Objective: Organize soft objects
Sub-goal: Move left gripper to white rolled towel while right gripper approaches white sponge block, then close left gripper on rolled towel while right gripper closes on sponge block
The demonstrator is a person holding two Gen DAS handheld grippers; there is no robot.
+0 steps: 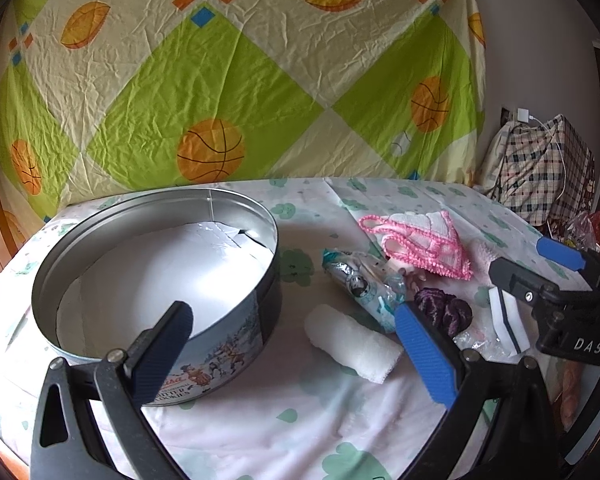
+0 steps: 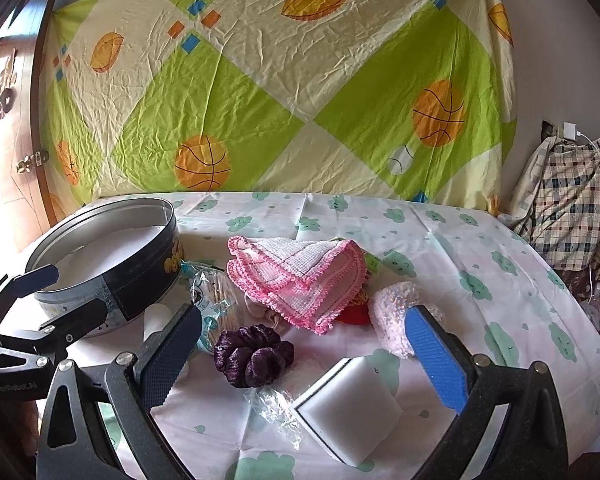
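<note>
An open round cookie tin lined with white paper stands at the left. My left gripper is open, one finger over the tin's near rim, and a rolled white towel lies between its fingers. A purple scrunchie, a pink-edged crochet cloth, a fluffy pale pink piece and a white sponge lie on the table. My right gripper is open just above the sponge and holds nothing.
The table wears a white cloth with green clouds. A plastic packet and a crumpled clear wrapper lie among the soft things. A ball-print sheet hangs behind. A plaid bag stands right, a door left.
</note>
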